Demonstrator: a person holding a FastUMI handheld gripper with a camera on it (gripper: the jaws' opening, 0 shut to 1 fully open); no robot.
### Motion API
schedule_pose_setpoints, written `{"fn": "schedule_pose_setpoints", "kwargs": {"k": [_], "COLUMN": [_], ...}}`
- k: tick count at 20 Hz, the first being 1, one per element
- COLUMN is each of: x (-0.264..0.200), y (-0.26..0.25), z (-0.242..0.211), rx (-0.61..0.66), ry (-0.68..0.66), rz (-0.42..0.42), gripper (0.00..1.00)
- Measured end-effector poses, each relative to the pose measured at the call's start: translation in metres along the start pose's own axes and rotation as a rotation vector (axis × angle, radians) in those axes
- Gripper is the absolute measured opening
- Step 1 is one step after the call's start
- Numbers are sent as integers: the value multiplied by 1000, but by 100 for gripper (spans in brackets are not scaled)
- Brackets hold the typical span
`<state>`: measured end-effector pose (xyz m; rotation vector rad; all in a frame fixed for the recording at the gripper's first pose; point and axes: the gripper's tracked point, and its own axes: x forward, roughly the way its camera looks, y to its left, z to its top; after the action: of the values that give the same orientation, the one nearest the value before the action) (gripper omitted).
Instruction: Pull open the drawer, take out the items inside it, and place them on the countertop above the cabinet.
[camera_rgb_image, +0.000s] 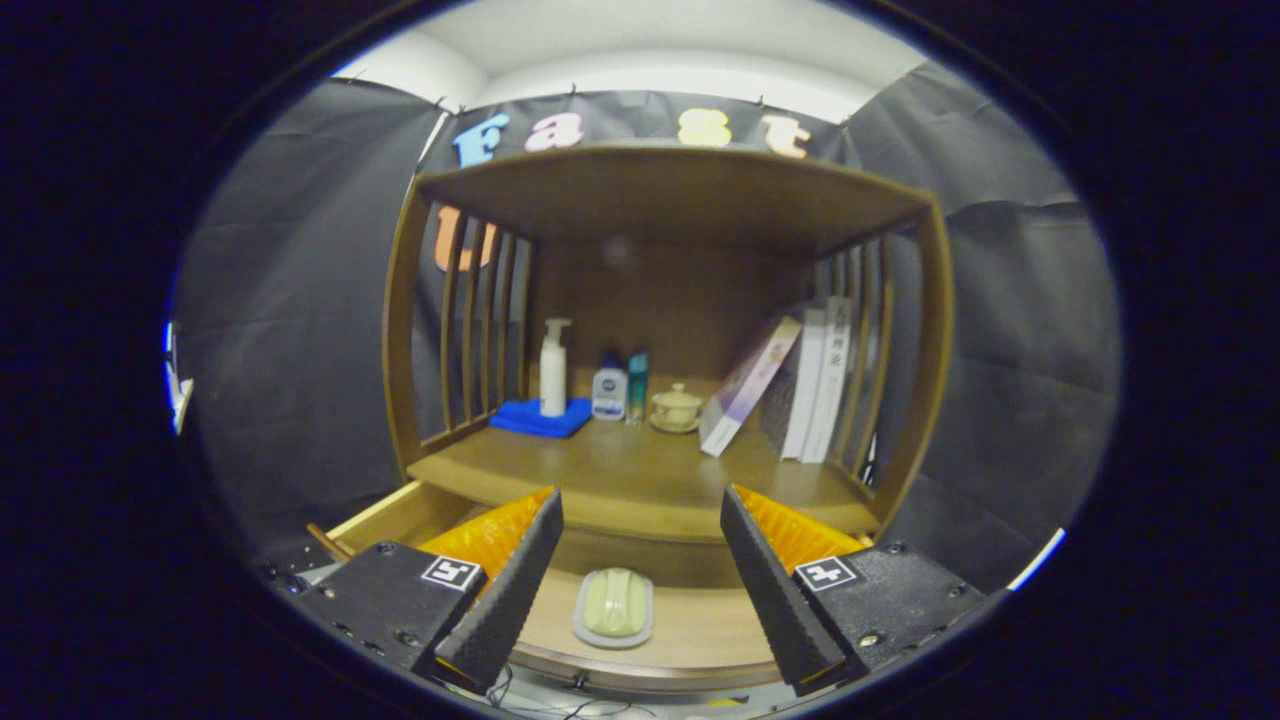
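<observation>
Brown wood forms the cabinet (660, 200), whose drawer (650, 630) stands pulled open below the countertop (640, 480). In the gripper view, one pale green soap bar in its dish (613, 606) lies in the drawer, between the spread fingers of the gripper (640, 640), touched by neither; the tool is released. The drawer's left and right parts are hidden behind the fingers. On the countertop, far: one blue cloth (540, 418) under one white pump bottle (553, 368), two small bottles (609, 392), one lidded cup (676, 408), and, at right, several books (800, 380), their titles illegible.
</observation>
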<state>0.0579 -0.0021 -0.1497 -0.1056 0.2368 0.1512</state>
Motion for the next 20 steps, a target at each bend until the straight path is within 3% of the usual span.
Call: {"fn": "schedule_pose_setpoints", "kwargs": {"k": [5,9,20], "x": [51,77,94], "y": [16,7,23], "z": [-48,-81,-141], "rx": [30,81,134], "ry": [250,418,779], "rz": [75,75,131], "gripper": [100,96,79]}}
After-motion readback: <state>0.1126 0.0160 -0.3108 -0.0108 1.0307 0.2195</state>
